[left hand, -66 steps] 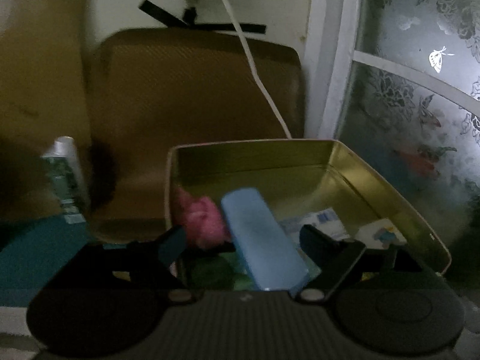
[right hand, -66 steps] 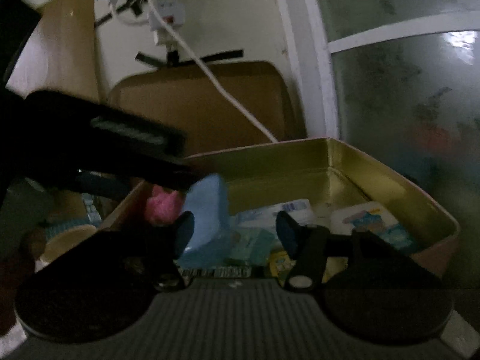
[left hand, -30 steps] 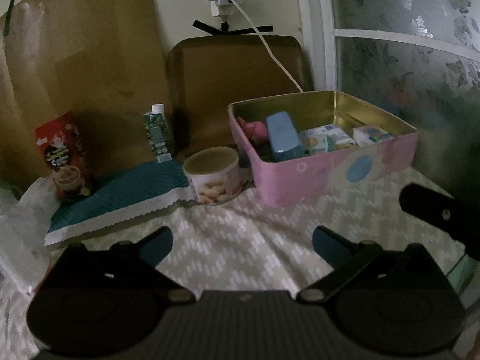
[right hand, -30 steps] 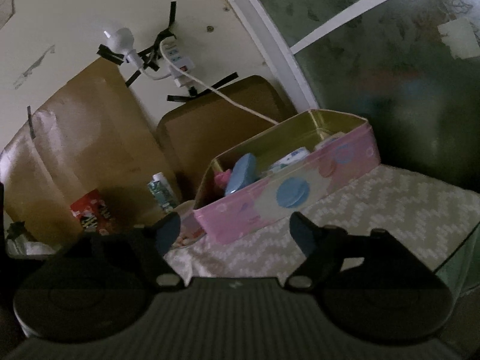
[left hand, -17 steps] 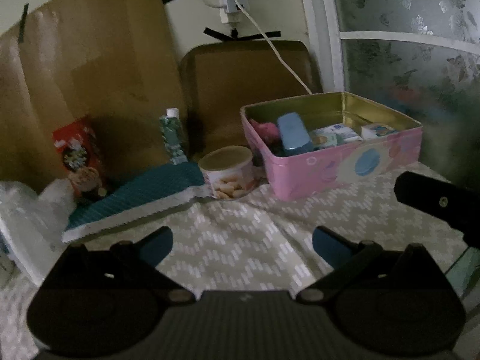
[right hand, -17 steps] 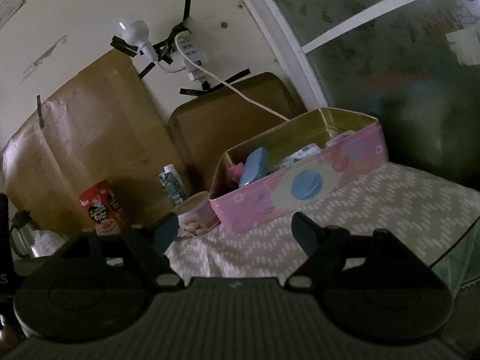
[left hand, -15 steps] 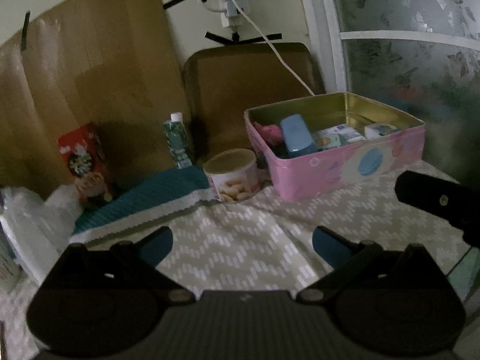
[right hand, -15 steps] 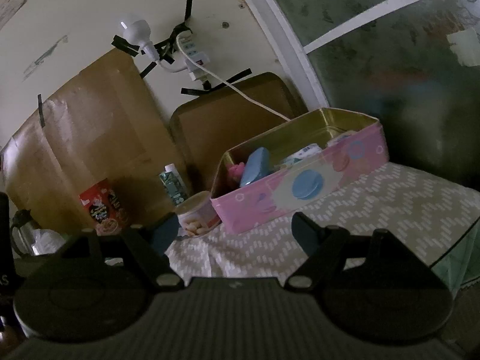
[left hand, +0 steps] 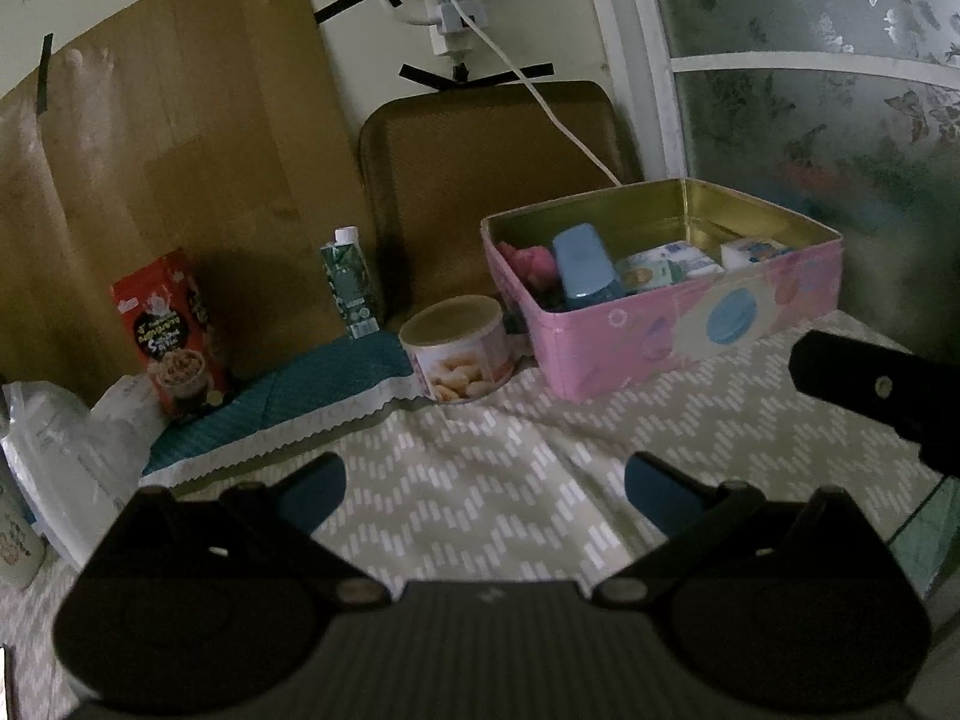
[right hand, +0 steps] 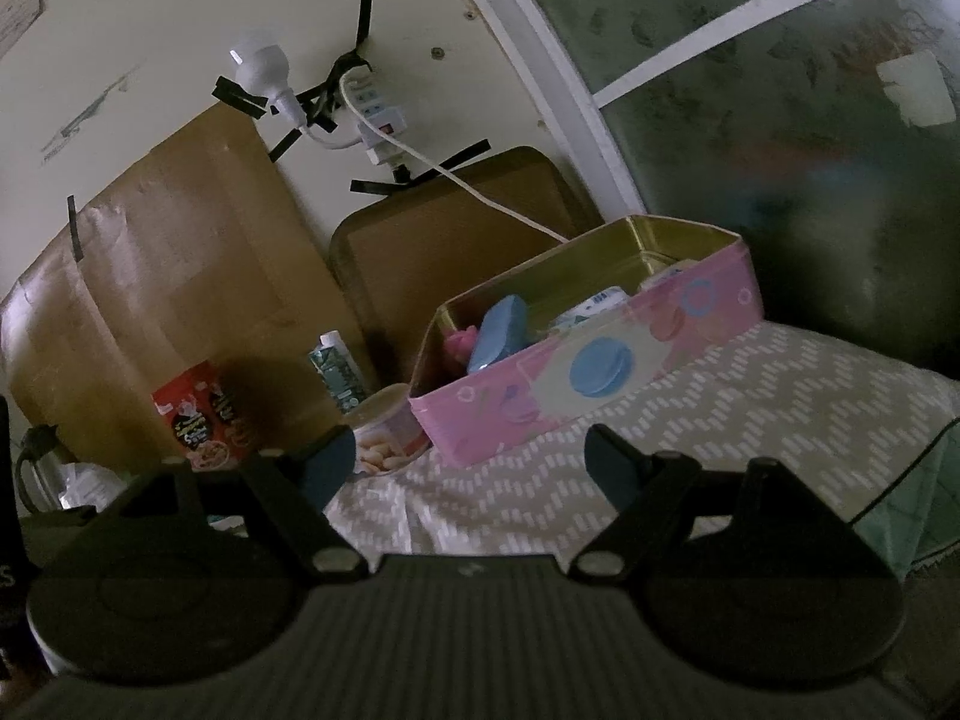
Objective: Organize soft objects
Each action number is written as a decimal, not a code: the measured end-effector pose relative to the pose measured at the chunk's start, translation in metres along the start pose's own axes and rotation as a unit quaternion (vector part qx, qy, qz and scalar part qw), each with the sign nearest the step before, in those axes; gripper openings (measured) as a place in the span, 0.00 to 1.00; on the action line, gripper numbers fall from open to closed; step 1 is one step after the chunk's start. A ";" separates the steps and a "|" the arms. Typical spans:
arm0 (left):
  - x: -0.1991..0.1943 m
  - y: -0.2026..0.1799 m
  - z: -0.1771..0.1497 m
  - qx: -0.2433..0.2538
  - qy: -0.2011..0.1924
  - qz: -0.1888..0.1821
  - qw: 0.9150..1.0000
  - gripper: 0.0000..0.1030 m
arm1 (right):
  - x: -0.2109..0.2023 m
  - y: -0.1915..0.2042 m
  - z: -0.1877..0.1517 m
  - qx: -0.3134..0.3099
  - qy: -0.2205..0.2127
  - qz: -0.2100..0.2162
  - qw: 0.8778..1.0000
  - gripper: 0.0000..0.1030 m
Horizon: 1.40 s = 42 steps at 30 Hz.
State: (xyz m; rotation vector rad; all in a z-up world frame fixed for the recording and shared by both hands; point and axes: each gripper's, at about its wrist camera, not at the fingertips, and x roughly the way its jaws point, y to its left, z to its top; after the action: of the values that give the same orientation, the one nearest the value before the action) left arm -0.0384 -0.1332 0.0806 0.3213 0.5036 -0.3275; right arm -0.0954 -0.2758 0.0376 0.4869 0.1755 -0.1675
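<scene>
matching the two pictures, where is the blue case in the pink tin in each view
Left wrist: blue case right of center, upper half, leaning inside the pink tin.
Right wrist: blue case at center, at the tin's left end.
Shared landmark: round snack can, left of the tin.

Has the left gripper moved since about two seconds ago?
Yes. The left gripper has pulled back and away from the pink tin: earlier its fingers were at the tin's rim, now the whole tin sits far ahead, with cloth between.
</scene>
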 end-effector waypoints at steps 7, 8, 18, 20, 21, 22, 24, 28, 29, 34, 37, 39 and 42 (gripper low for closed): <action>0.002 0.001 0.000 -0.002 0.010 -0.019 1.000 1.00 | 0.000 0.000 0.000 0.001 0.000 -0.001 1.000 0.83; 0.003 0.000 0.000 -0.001 0.014 -0.019 1.000 1.00 | 0.000 0.000 0.000 0.002 0.000 -0.002 1.000 0.83; 0.009 -0.003 -0.004 0.003 0.032 -0.021 0.999 1.00 | 0.006 0.003 -0.005 -0.001 0.010 -0.009 1.000 0.84; 0.011 -0.003 -0.005 0.001 0.035 -0.021 0.999 1.00 | 0.009 0.003 -0.005 -0.001 0.012 -0.011 1.000 0.84; 0.012 -0.003 -0.005 0.000 0.037 -0.022 0.999 1.00 | 0.010 0.003 -0.005 -0.001 0.014 -0.012 1.000 0.84; 0.014 -0.002 -0.005 -0.001 0.039 -0.023 0.999 1.00 | 0.011 0.003 -0.006 -0.001 0.015 -0.012 1.000 0.84; 0.017 -0.002 -0.006 -0.002 0.043 -0.024 0.999 1.00 | 0.014 0.002 -0.007 -0.001 0.020 -0.013 1.000 0.84; 0.024 -0.002 -0.009 -0.003 0.053 -0.028 0.998 1.00 | 0.020 0.001 -0.011 0.000 0.029 -0.016 0.999 0.86; 0.026 -0.002 -0.010 -0.004 0.056 -0.029 0.998 1.00 | 0.022 0.001 -0.011 0.000 0.031 -0.016 0.999 0.86; 0.035 -0.002 -0.013 -0.010 0.068 -0.032 0.997 1.00 | 0.029 -0.001 -0.015 0.003 0.039 -0.021 0.999 0.87; 0.041 0.000 -0.014 -0.012 0.075 -0.031 0.997 1.00 | 0.034 -0.003 -0.018 0.005 0.045 -0.023 0.999 0.87; 0.045 0.000 -0.014 -0.013 0.079 -0.032 0.996 1.00 | 0.036 -0.004 -0.019 0.007 0.048 -0.024 0.999 0.87; 0.049 -0.001 -0.016 -0.014 0.085 -0.032 0.996 1.00 | 0.040 -0.006 -0.021 0.008 0.051 -0.027 0.998 0.87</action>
State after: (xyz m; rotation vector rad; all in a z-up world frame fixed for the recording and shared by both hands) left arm -0.0046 -0.1388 0.0423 0.3069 0.6863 -0.3570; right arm -0.0607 -0.2755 0.0085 0.5066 0.2875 -0.1980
